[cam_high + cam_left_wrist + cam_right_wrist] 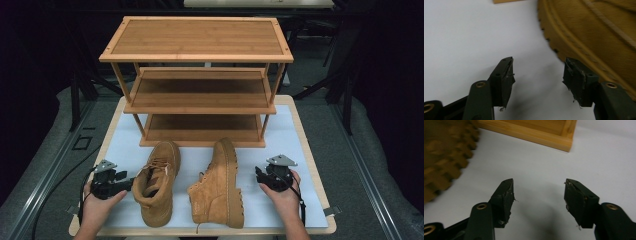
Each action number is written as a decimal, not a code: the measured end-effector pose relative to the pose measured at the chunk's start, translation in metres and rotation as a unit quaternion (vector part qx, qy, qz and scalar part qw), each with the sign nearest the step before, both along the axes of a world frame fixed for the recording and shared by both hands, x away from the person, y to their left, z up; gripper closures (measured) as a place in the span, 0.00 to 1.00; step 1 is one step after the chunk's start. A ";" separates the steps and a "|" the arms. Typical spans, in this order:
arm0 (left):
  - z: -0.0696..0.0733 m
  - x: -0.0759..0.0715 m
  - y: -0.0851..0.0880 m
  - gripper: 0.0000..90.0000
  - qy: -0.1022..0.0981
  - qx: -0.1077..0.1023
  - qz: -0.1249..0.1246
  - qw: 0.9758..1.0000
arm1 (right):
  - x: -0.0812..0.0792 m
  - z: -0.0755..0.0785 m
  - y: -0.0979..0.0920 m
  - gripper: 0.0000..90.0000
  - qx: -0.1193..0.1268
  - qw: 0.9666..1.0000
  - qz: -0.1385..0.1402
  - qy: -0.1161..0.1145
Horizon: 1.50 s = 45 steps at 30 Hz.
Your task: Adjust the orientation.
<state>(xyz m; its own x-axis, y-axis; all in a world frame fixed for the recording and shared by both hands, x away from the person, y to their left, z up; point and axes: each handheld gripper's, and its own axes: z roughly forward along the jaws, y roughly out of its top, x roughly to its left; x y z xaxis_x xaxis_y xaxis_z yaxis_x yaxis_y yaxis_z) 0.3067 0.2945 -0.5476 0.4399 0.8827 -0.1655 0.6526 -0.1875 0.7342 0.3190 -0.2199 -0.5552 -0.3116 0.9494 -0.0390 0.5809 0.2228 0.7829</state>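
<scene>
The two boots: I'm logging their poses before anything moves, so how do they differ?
The left boot stands upright on its sole, opening up; the right boot lies on its side, lugged sole facing right. The left boot sits by the left gripper; the right boot lies apart from the right gripper. Both are tan lace-ups.

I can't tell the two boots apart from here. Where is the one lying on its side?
In the high view, the tipped boot lies right of centre on the white mat, sole toward the right tongs, with the upright boot to its left.
</scene>
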 end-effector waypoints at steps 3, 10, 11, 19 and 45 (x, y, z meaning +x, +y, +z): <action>0.001 -0.004 0.002 0.58 0.004 -0.007 -0.001 1.000 | -0.011 0.001 0.000 0.51 0.010 1.000 0.023 -0.007; 0.006 -0.020 0.005 0.55 0.011 -0.043 0.022 0.999 | -0.023 0.003 -0.008 0.55 0.048 0.999 0.021 0.001; 0.006 -0.020 0.005 0.55 0.011 -0.043 0.022 0.999 | -0.023 0.003 -0.008 0.55 0.048 0.999 0.021 0.001; 0.020 -0.036 0.000 0.59 -0.009 -0.041 0.006 0.999 | -0.028 0.003 -0.008 0.57 0.061 0.998 0.030 0.008; 0.099 -0.044 -0.022 0.56 -0.018 -0.095 -0.008 0.995 | -0.029 0.003 -0.013 0.55 0.092 0.996 0.009 0.008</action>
